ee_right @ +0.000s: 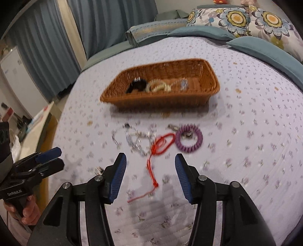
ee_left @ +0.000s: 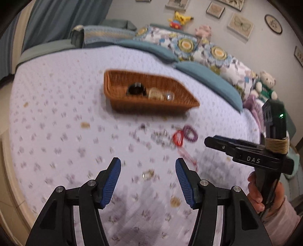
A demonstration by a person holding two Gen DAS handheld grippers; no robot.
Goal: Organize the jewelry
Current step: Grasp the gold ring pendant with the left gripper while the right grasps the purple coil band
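Both hand-held grippers, left gripper (ee_left: 148, 171) and right gripper (ee_right: 150, 166), hang above the bed with blue-padded jaws spread wide and nothing between them. Beneath them spreads the lilac floral quilted bedspread (ee_left: 56, 113), backed by teal cushions (ee_left: 208, 75) and flower-print pillows (ee_right: 236, 17). A rectangular brown wicker basket (ee_right: 208, 90) sits mid-bed, well apart from either gripper. Inside it already lie a black ring-shaped band (ee_right: 135, 85), a cream coiled bracelet (ee_right: 157, 86) and a small clear trinket (ee_right: 183, 84); judged from this, sorting is partly done. Left on the bedspread just in front of the basket: a silver chain tangle (ee_right: 136, 142), a red cord loop with trailing tail (ee_right: 162, 143) and a purple spiral bracelet (ee_right: 188, 139), all touching or overlapping. Small pieces near the left gripper are too blurred to name. Nothing blocks the path to the basket; the intertwined chain and cord could lift together.
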